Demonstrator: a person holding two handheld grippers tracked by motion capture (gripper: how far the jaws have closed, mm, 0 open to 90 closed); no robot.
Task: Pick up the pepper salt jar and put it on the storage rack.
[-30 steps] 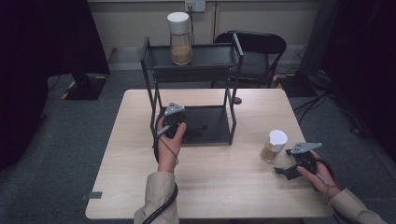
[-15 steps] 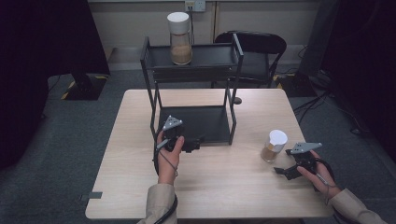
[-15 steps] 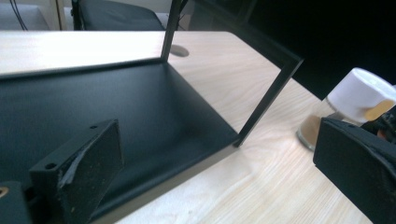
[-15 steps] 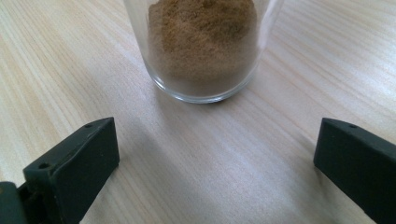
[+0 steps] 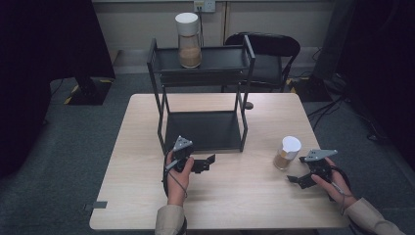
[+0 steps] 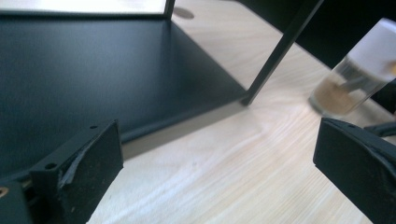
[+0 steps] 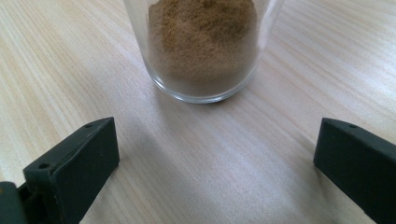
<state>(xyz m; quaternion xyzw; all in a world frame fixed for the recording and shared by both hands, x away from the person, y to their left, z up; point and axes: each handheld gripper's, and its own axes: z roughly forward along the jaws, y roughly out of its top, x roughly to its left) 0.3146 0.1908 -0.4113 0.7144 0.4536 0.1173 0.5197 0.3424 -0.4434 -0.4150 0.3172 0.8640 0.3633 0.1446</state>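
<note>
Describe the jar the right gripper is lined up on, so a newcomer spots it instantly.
Start at the black two-tier rack on the wooden table. Right of the rack's lower shelf, in front of the open right gripper, stands the short glass jar on bare tabletop. White lid, brown powder; the taller jar stands on the rack's top tier.

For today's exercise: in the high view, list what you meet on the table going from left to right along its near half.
left gripper → small jar with a white lid and brown powder → right gripper, held in the person's right hand.
</note>
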